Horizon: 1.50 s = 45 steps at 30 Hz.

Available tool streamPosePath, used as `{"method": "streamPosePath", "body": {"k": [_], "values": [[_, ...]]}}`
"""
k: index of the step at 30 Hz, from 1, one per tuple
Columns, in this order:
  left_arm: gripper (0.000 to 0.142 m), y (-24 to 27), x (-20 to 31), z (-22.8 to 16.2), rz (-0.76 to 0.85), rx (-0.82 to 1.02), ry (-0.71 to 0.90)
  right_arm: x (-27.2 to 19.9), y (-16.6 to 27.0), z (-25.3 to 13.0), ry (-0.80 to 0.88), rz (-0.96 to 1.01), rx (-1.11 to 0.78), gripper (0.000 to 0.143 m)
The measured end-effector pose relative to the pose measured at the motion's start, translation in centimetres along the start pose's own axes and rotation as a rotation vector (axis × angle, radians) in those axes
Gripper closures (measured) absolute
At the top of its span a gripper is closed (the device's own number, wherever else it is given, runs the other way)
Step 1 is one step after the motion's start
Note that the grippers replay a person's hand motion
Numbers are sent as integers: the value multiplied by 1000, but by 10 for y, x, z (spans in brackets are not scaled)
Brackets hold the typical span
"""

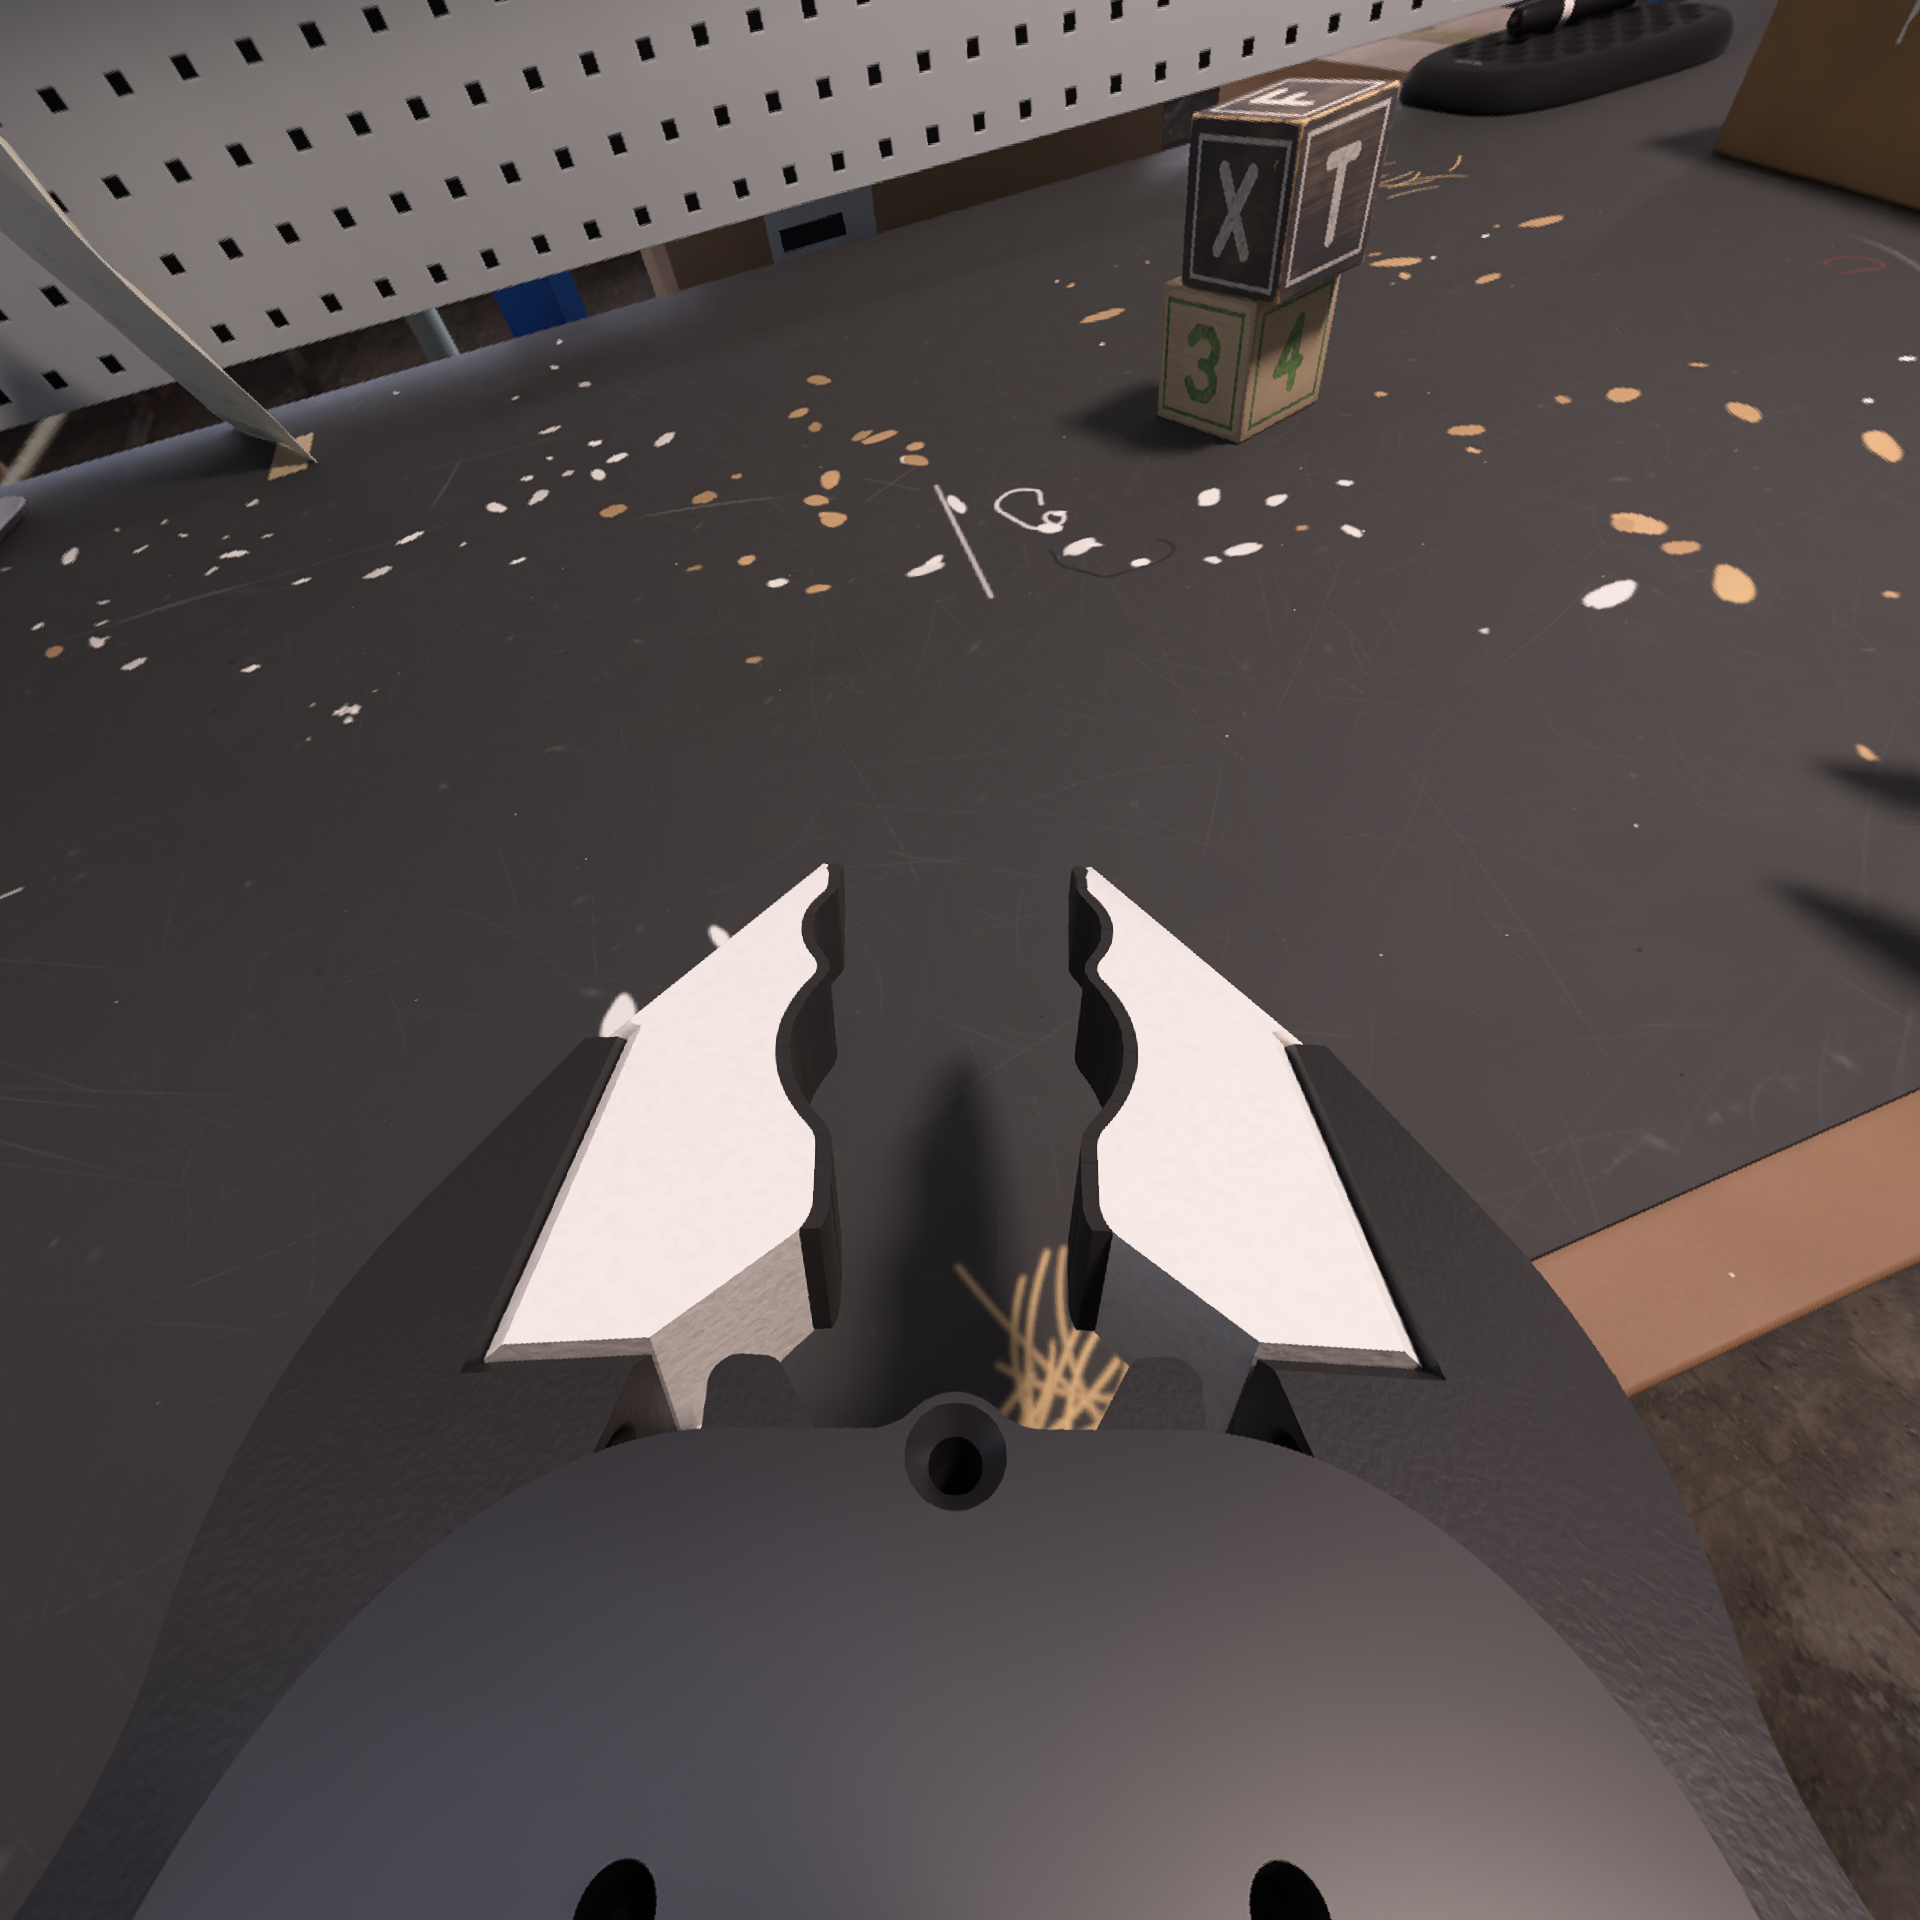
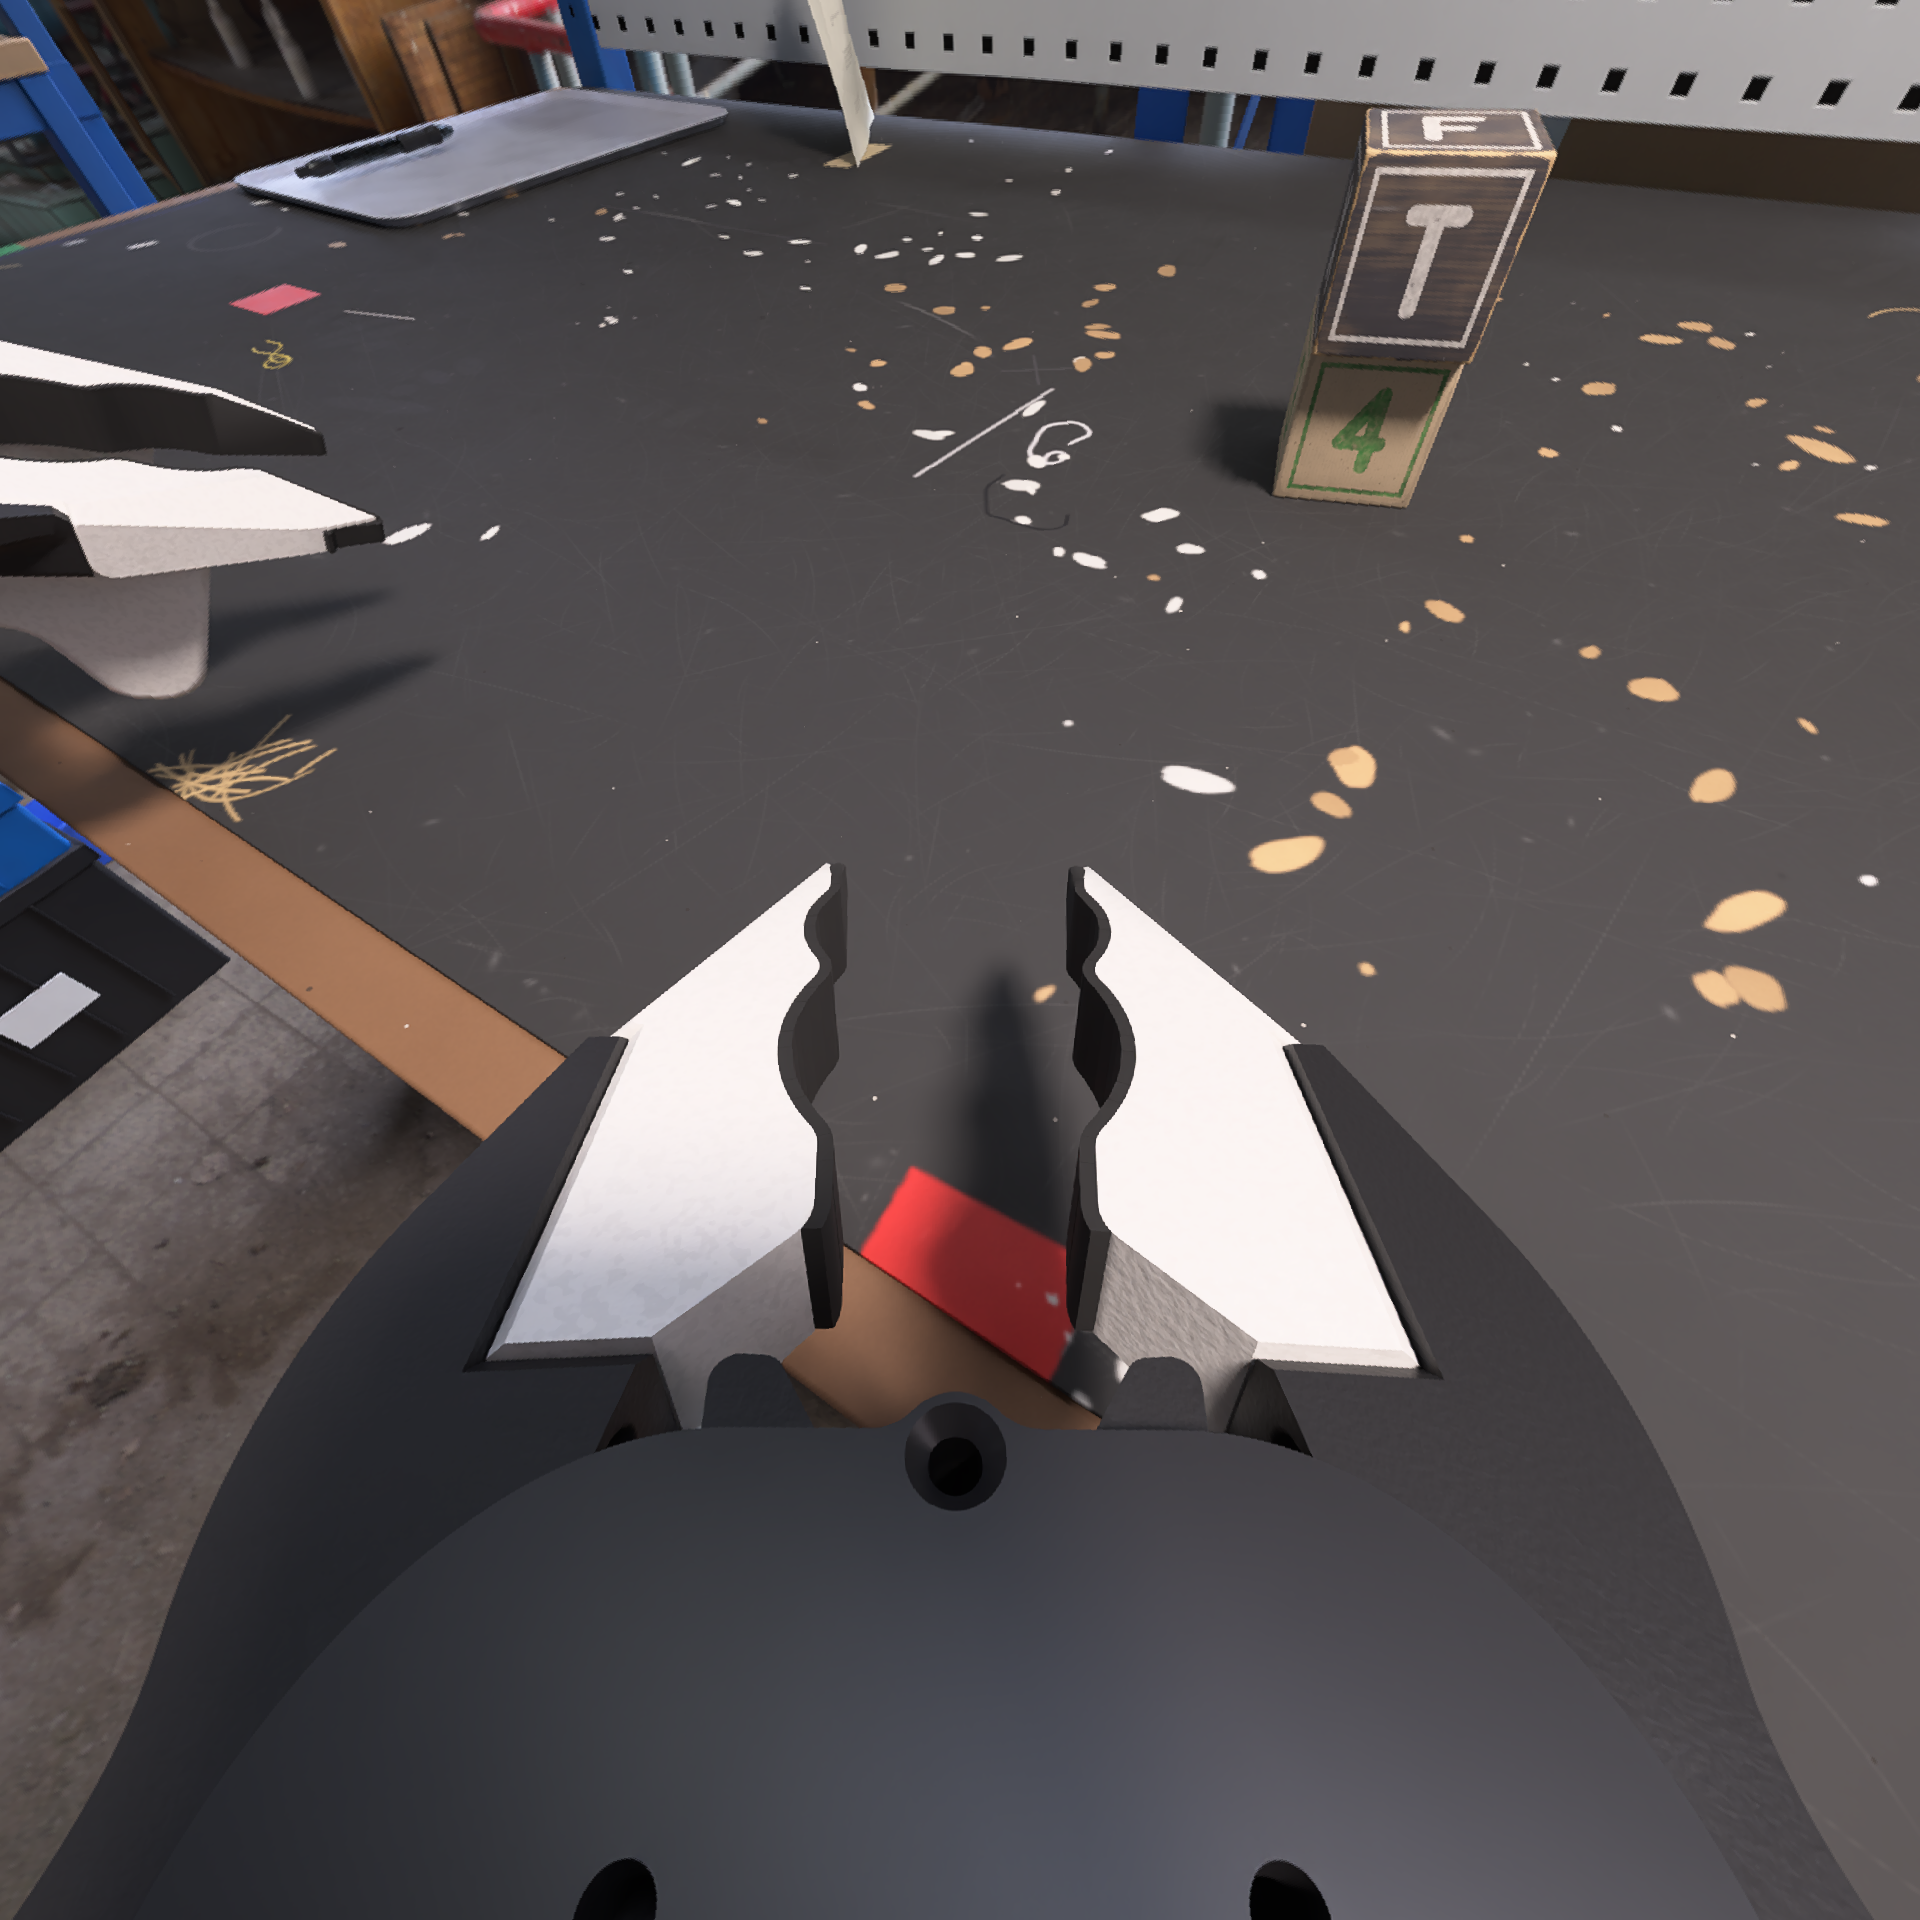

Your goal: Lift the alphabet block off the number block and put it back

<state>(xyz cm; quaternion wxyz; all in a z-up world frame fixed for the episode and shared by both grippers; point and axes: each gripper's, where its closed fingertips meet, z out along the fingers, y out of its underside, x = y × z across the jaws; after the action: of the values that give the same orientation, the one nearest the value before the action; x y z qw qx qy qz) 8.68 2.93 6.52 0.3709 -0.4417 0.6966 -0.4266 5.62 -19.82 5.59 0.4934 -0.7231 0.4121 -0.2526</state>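
A dark alphabet block [image 1: 1283, 197] with white letters stands on a pale number block [image 1: 1245, 364] with green digits, far ahead and to the right in the left wrist view. The stack also shows in the right wrist view, alphabet block [image 2: 1429, 244] on number block [image 2: 1361, 431], at the upper right. My left gripper [image 1: 954, 883] is open and empty above the dark tabletop near its front edge. My right gripper [image 2: 954, 883] is open and empty, also far short of the stack. The left gripper's fingers [image 2: 208, 509] show at the left edge of the right wrist view.
A white pegboard [image 1: 520, 156] lines the table's back. A grey clipboard with a pen [image 2: 478, 151] lies at the far left. A dark oval tray [image 1: 1569, 47] and a cardboard box [image 1: 1829, 94] sit at the far right. Red tape [image 2: 966, 1268] marks the brown front edge [image 2: 312, 935].
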Motion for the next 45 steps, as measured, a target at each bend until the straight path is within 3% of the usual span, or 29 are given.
{"method": "streamPosePath", "body": {"k": [11, 15, 26, 31, 33, 35, 38, 42, 45], "values": [[99, 0, 3, 0, 1, -9, 10, 0, 0, 2, 3, -8, -14, 101], [99, 0, 6, -1, -2, -17, 24, 27, -33, 16, 60, 32, 26, 101], [99, -4, 10, -6, 37, 10, 47, 146, -112, 182, 228, 4, -66, 76], [99, -2, 13, -10, 43, 7, 73, 155, -115, 219, 278, 43, -115, 72], [99, -2, 12, -12, 45, 9, 80, 156, -114, 224, 292, 11, -144, 81], [99, -2, 11, -13, 47, 11, 78, 160, -120, 222, 307, -71, -137, 81], [99, -1, 8, -15, 34, 13, 83, 157, -138, 215, 178, -194, -72, 81], [99, 1, 6, -18, 16, 7, 93, 160, -145, 210, -10, -333, -119, 81], [99, -1, 6, -18, 20, 6, 94, 156, -133, 211, -190, -288, -184, 81]]}}
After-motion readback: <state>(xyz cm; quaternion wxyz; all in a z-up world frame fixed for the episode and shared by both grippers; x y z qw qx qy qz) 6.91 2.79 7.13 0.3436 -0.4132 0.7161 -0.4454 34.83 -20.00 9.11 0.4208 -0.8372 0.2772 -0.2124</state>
